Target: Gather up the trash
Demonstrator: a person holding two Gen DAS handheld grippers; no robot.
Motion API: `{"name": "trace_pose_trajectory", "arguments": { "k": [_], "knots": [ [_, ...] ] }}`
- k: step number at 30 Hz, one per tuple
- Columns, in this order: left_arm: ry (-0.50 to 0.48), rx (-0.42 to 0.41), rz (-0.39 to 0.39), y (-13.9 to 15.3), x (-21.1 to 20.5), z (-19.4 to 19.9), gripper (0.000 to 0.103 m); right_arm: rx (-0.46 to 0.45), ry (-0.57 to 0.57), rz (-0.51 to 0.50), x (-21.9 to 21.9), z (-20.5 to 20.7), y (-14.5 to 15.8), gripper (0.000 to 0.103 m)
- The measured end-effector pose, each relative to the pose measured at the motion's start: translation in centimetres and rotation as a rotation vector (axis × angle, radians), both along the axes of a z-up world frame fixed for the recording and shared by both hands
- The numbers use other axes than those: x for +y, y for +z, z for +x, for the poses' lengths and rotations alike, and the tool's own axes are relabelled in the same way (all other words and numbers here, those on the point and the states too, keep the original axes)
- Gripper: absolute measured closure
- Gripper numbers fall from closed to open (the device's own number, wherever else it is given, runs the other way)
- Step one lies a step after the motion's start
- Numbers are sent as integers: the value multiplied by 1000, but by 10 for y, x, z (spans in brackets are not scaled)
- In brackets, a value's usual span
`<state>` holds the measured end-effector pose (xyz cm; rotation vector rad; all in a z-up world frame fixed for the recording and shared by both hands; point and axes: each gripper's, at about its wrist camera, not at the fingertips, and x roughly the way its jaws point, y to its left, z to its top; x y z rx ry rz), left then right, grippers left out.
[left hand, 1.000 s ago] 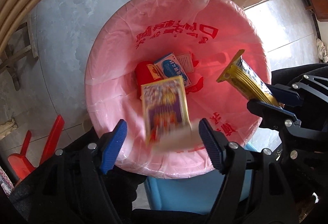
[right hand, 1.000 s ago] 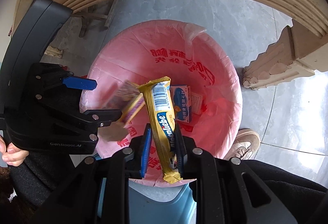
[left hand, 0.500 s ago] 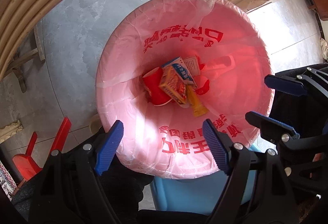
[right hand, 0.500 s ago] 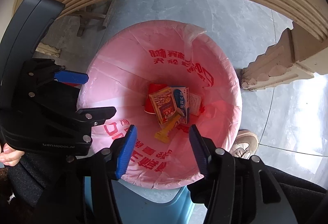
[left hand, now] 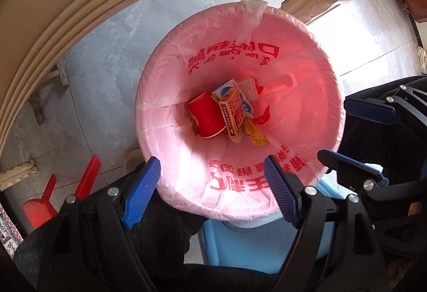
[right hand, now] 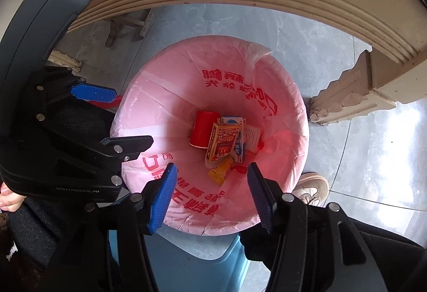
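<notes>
The thin pink plastic bin liner [left hand: 315, 94] carries large red Chinese characters, upside down at the far wall and the near wall (too distorted to read). Print on the small orange cardboard box [right hand: 222, 141] is illegible.

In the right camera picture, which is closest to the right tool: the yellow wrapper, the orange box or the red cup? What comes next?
From the right tool, hanging open above the bin:
1. Yellow wrapper, at the pile's near edge.
2. Orange box, in the middle, lying over the wrapper.
3. Red cup, farther back, on the left.
</notes>
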<state>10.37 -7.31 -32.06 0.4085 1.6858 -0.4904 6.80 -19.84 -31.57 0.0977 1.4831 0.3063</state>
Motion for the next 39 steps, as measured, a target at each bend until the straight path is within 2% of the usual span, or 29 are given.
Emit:
{"name": "trace_pose_trajectory", "arguments": {
  "k": [1, 2, 4, 9, 12, 13, 16, 19, 21, 25, 30, 39],
  "knots": [
    [4, 4, -1, 7, 2, -2, 25, -5, 0, 5, 0, -1, 5, 48],
    [6, 1, 2, 15, 5, -3, 25, -11, 1, 7, -1, -3, 12, 40],
    [0, -24, -1, 39, 11, -6, 25, -36, 2, 10, -2, -7, 32, 32],
    [-39, -183, -6, 131, 35, 1, 25, -139, 28, 31, -9, -10, 102, 24],
    [-86, -282, -23, 197, 49, 16, 25, -188, 58, 32, -11, -5, 147, 21],
    [-105, -308, -16, 217, 53, 23, 20, -202, 70, 28, -13, 0, 163, 18],
    [-182, -397, 9, 273, 59, 43, 19, -245, 108, 34, -14, 14, 208, 13],
    [-265, -426, 6, 315, 61, 65, 15, -286, 135, 32, -14, 32, 252, 9],
    [-301, -426, -31, 336, 61, 81, 15, -310, 144, 42, -13, 43, 279, 9],
    [-357, -453, -11, 356, 55, 109, 15, -348, 161, 71, -11, 68, 325, 8],
    [-453, -441, -1, 347, 44, 127, 15, -386, 172, 77, -8, 101, 359, 8],
    [-600, -394, 1, 317, 32, 156, 15, -410, 179, 59, -5, 146, 365, 8]
  ]
}}
